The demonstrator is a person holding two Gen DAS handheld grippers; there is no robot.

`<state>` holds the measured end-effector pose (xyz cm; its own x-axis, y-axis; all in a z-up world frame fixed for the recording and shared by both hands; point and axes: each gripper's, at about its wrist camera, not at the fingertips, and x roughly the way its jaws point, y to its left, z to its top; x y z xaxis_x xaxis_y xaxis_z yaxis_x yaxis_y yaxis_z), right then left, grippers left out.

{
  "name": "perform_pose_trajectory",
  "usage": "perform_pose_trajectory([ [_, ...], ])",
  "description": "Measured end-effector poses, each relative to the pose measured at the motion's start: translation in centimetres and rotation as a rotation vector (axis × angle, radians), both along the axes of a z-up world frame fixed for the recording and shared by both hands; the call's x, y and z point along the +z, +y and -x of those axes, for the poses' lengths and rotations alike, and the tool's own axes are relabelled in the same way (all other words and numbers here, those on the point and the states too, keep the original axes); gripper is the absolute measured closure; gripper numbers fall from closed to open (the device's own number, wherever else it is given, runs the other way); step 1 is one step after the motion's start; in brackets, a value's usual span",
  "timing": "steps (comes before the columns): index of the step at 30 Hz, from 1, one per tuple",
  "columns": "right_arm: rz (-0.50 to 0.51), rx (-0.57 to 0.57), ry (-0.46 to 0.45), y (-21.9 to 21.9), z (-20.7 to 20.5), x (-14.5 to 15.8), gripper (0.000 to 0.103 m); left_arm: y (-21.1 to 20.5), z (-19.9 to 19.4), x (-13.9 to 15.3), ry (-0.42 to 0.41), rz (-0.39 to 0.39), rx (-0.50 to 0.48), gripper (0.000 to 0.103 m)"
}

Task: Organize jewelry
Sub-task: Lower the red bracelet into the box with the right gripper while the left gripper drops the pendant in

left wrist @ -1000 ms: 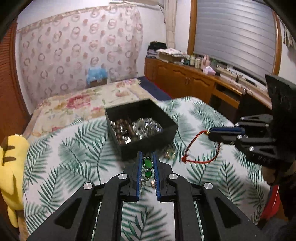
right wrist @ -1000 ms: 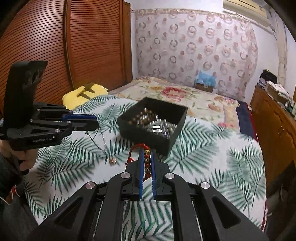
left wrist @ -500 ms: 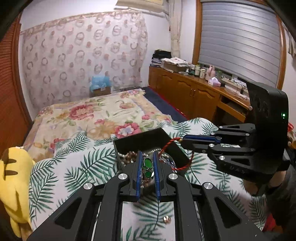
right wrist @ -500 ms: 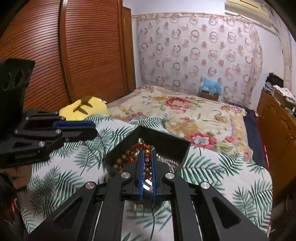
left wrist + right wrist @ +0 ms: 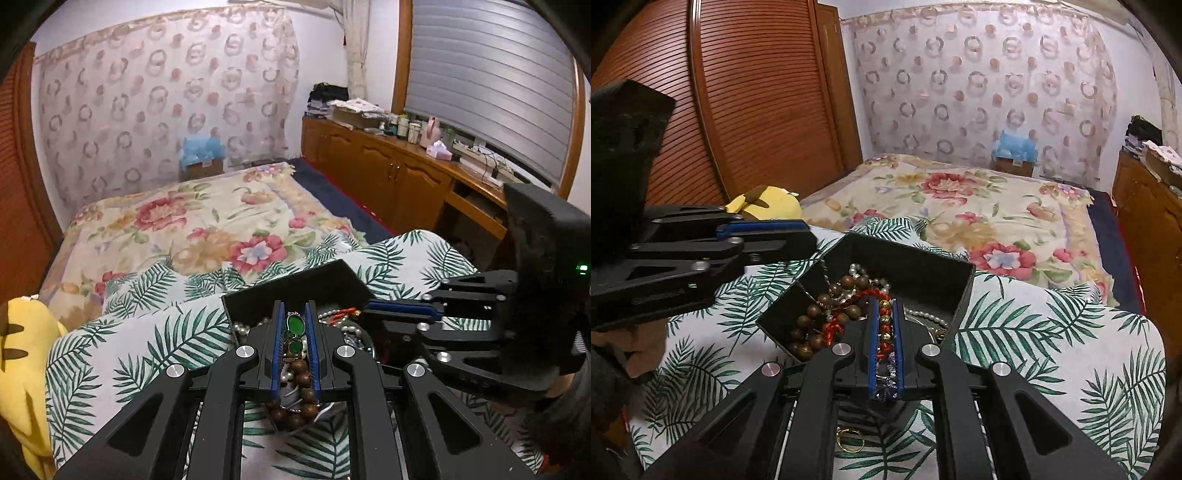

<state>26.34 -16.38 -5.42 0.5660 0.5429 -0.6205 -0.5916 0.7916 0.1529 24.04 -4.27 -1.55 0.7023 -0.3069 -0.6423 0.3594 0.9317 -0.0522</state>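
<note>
A black open box (image 5: 295, 286) sits on the palm-leaf cloth and holds brown wooden beads (image 5: 816, 299), pearls and chains. My left gripper (image 5: 294, 311) hangs over the box, shut on a green-stone necklace (image 5: 294, 325). Its thin chain (image 5: 824, 275) drops into the box in the right wrist view. My right gripper (image 5: 884, 304) is also above the box, shut on a red cord bracelet (image 5: 884, 325) with gold beads. The cord's loop lies on the pile inside. Each gripper shows in the other's view: the right gripper (image 5: 373, 309) and the left gripper (image 5: 807, 236).
A gold ring (image 5: 850, 439) lies on the cloth near the box's front. A yellow plush toy (image 5: 22, 354) sits at the cloth's left edge. Behind are a floral bed cover (image 5: 207, 221), a wooden cabinet (image 5: 388, 177) on the right and a slatted wardrobe (image 5: 746, 110).
Both grippers have travelled forward from the cloth to above the black box, carrying the green necklace and the red bracelet. The bracelet's loop now rests on the jewelry inside.
</note>
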Motion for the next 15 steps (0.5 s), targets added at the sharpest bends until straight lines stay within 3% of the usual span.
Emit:
perform_pose_trajectory([
  [4, 0.009, 0.001, -0.007, -0.1, 0.0, 0.0, 0.077, 0.1, -0.6, -0.1, 0.005, 0.005, 0.008, 0.093],
  [9, -0.002, -0.011, -0.01, -0.4, 0.1, 0.4, 0.074, 0.0, -0.7, 0.0, 0.005, 0.0, 0.01, 0.092],
  [13, -0.011, -0.026, -0.028, -0.8, 0.6, 1.9, 0.074, 0.2, -0.6, 0.2, -0.003, 0.004, 0.016, 0.072],
  [15, -0.007, -0.02, -0.04, -0.7, 1.1, 2.5, 0.074, 0.3, -0.4, 0.2, -0.005, 0.001, 0.019, 0.069],
])
